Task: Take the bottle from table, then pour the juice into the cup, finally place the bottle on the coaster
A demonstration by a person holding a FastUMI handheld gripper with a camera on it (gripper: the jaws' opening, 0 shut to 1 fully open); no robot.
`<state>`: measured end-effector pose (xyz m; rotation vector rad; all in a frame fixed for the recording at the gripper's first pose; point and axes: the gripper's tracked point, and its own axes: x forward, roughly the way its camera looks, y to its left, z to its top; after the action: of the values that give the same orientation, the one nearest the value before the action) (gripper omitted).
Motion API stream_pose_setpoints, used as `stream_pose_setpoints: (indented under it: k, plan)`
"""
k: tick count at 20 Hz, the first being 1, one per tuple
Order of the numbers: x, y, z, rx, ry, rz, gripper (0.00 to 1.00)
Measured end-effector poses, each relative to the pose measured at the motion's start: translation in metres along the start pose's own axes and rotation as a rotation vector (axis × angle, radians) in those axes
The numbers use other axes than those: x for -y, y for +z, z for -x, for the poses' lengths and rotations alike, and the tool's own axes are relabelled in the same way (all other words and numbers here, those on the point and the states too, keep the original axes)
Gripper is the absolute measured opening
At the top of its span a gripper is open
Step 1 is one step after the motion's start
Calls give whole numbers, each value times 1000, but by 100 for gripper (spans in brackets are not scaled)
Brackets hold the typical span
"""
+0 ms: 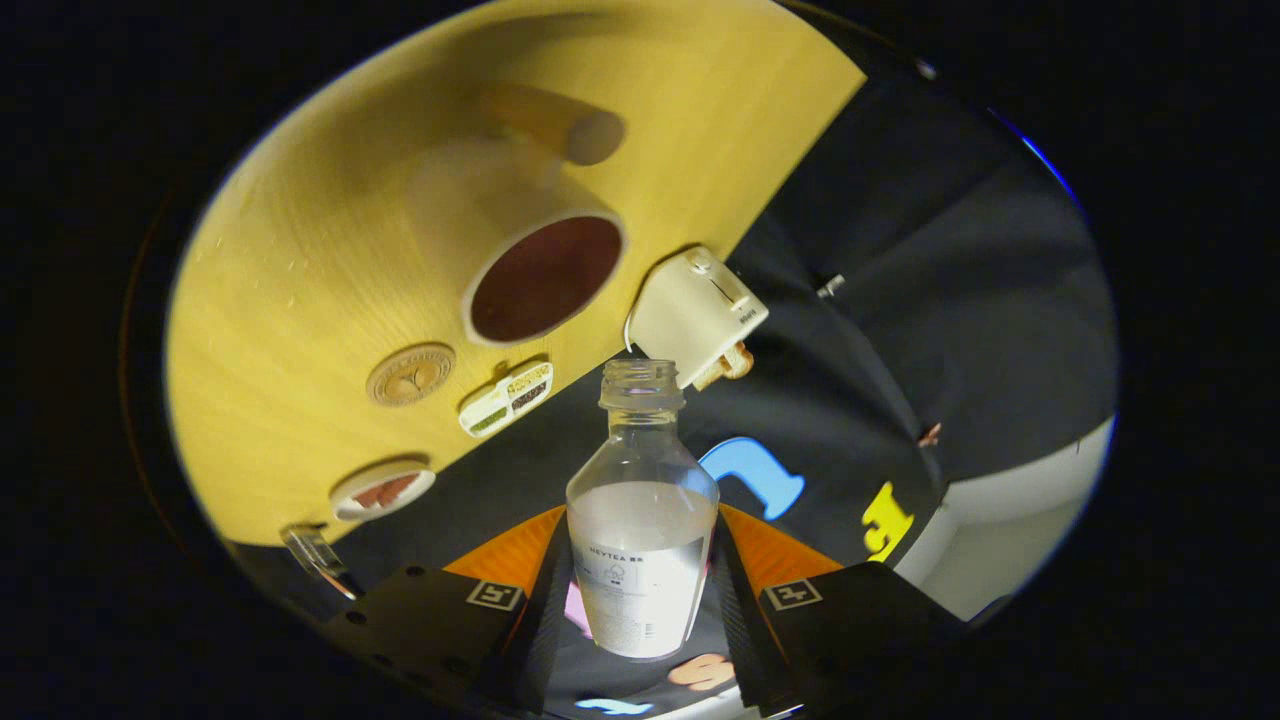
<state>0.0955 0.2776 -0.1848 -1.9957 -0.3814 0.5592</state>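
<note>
Between the fingers of the claw (pixel 640 600) the bottle (pixel 641 520) is sitting clamped, both fingers pressing its sides, cap off, pale liquid filling its lower part. Beyond its mouth the cup (pixel 545 275) is standing on the yellow desk (pixel 300 300), dark inside. Beside the cup, a round coaster (pixel 410 374) is lying flat; a white box (pixel 697 315) is sitting at the desk's edge.

White toaster (pixel 697 315), compartment box (pixel 507 398), small dish (pixel 383 490) on table (pixel 300 300).

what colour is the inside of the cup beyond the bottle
Dark reddish brown inside the white cup, seen in the gripper view.
</note>
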Motion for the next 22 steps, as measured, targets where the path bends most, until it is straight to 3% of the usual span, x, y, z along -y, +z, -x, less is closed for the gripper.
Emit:
stream_pose_setpoints:
  k: [9,13,18,22]
  plan:
    - [-16,-8,33,-173,-13,-891,72]
    - [2,-11,35,-144,-84,-1355,72]
    - [26,-46,45,-168,-230,-1832,72]
    - [34,-91,36,-221,-363,-2105,73]
